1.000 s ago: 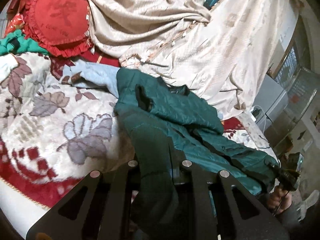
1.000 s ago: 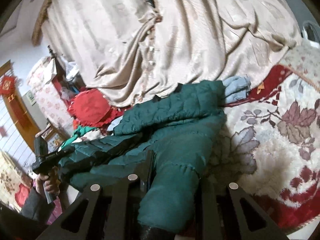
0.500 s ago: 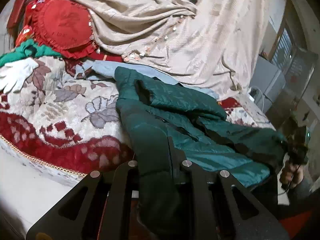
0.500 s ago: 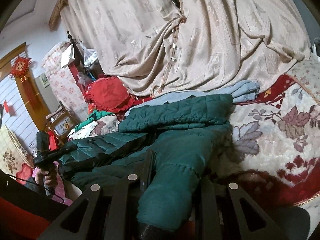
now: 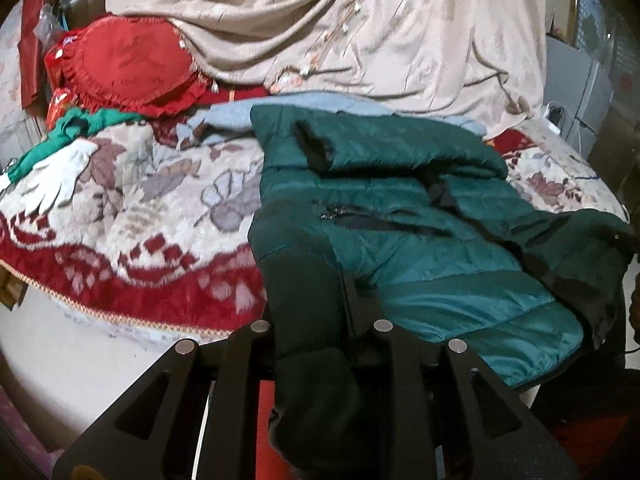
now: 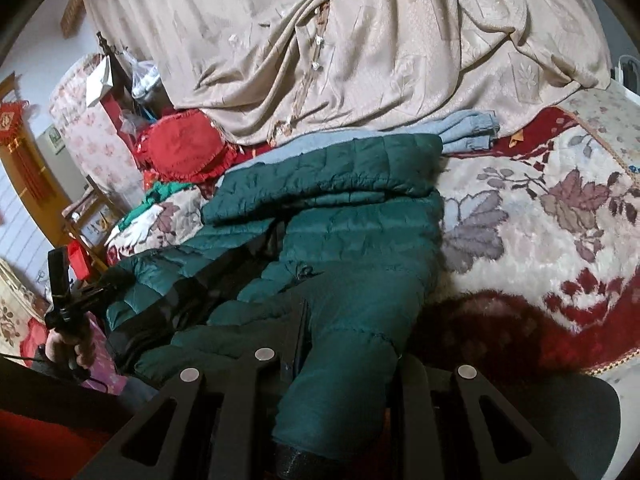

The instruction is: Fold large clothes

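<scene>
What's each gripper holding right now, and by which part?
Both hold the green down jacket by a sleeve end. The left gripper has one sleeve between its opening jaws; the right gripper is clamped on the other sleeve.

Red round cushion [image 5: 132, 64], beige draped curtain [image 5: 360, 28], floral blanket [image 5: 132, 216], white glove [image 5: 56, 180]

Jacket [image 5: 420, 216]: dark teal-green, quilted, black zip and trim. Blanket [image 5: 132, 216], left of frame: cream with grey and mauve leaves, red border, gold edging. Curtain [image 5: 360, 28], top: beige, tone-on-tone figure. Cushion [image 5: 128, 64], upper left: red, frilled. Cloth [image 6: 468, 132] behind jacket: pale blue. Glove [image 5: 56, 180], left: white. Gripper [image 5: 320, 352] fingers: black, silver bolts.
</scene>
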Demonstrator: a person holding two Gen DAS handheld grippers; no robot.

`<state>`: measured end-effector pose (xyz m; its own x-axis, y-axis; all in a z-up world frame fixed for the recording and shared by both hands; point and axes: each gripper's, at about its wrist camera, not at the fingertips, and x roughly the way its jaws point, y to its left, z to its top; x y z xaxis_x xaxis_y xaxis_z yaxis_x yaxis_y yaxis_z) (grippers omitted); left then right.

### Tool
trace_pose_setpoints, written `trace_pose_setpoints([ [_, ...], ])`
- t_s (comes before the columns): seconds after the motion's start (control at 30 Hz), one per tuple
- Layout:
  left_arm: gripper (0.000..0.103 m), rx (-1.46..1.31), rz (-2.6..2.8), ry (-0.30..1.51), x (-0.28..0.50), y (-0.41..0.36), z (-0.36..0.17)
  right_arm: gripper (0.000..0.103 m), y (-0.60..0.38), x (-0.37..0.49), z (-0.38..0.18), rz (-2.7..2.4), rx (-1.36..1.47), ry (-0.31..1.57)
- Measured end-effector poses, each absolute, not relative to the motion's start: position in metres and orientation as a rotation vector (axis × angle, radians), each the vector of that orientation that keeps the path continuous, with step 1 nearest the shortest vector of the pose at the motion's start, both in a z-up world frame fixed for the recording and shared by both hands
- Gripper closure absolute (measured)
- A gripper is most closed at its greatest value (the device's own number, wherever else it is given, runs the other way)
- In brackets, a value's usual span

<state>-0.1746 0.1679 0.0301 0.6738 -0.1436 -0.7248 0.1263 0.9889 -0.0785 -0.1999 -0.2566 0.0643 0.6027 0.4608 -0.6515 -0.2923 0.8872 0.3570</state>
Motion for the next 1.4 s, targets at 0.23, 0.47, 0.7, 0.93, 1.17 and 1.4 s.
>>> trace_pose_setpoints([
  [0.23, 0.091, -0.084, -0.136, 0.81, -0.186, 0.17, 0.034, 0.086, -0.244, -0.212, 0.066, 0.418, 0.116, 0.833],
  [0.47, 0.091, -0.131, -0.189, 0.778, -0.215, 0.183, 0.045, 0.086, -0.246, -0.239, 0.087, 0.47, 0.11, 0.771],
  [0.7, 0.091, -0.209, -0.189, 0.655, -0.207, 0.189, 0.077, 0.086, -0.251, -0.216, 0.111, 0.465, 0.139, 0.669],
  [0.93, 0.091, -0.345, -0.136, 0.516, -0.156, 0.197, 0.114, 0.086, -0.261, -0.175, 0.135, 0.413, 0.226, 0.466],
  [1.17, 0.091, -0.388, -0.033, 0.524, -0.062, 0.189, 0.122, 0.086, -0.259, -0.084, 0.129, 0.335, 0.224, 0.445],
  [1.4, 0.091, -0.319, 0.106, 0.672, 0.057, 0.179, 0.075, 0.086, -0.269, 0.066, 0.089, 0.31, 0.308, 0.672],
])
